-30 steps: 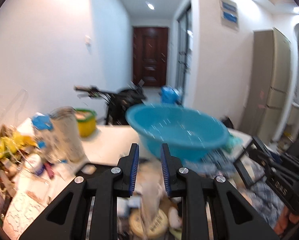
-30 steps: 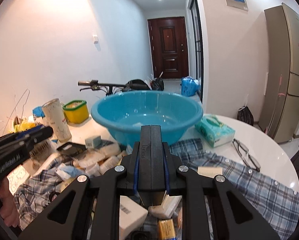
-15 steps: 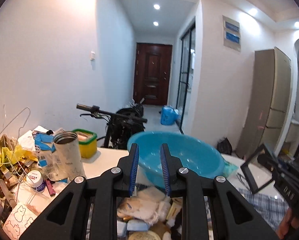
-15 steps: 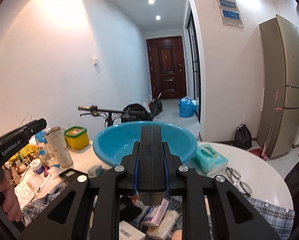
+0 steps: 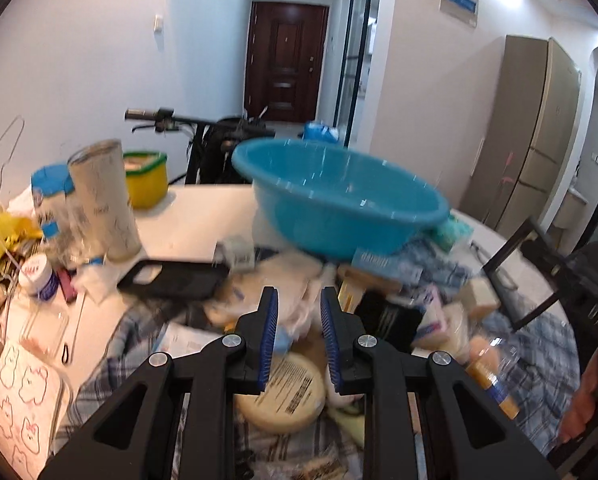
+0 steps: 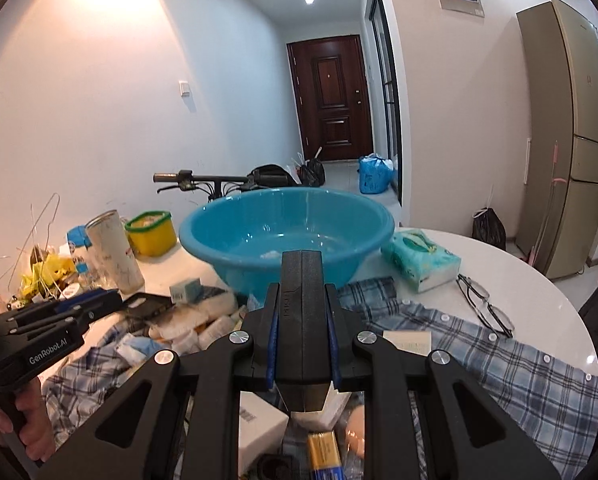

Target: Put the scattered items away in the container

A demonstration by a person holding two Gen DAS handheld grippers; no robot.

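Wallet (image 6: 301, 320) between right fingers (image 6: 273, 334)

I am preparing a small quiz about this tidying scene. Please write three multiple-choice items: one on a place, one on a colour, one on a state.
1. Where do the glasses lie?
A. in the basin
B. on the white table, right of the tissue pack
C. on the yellow tub

2. What colour is the basin?
A. red
B. blue
C. black

3. How are the right tongs?
A. open wide and empty
B. out of view
C. shut on a black flat object

Answers: 1 B, they rest on the table beside the tissue pack. 2 B, its wall is plainly blue. 3 C, the black flat object sits clamped between the pads.
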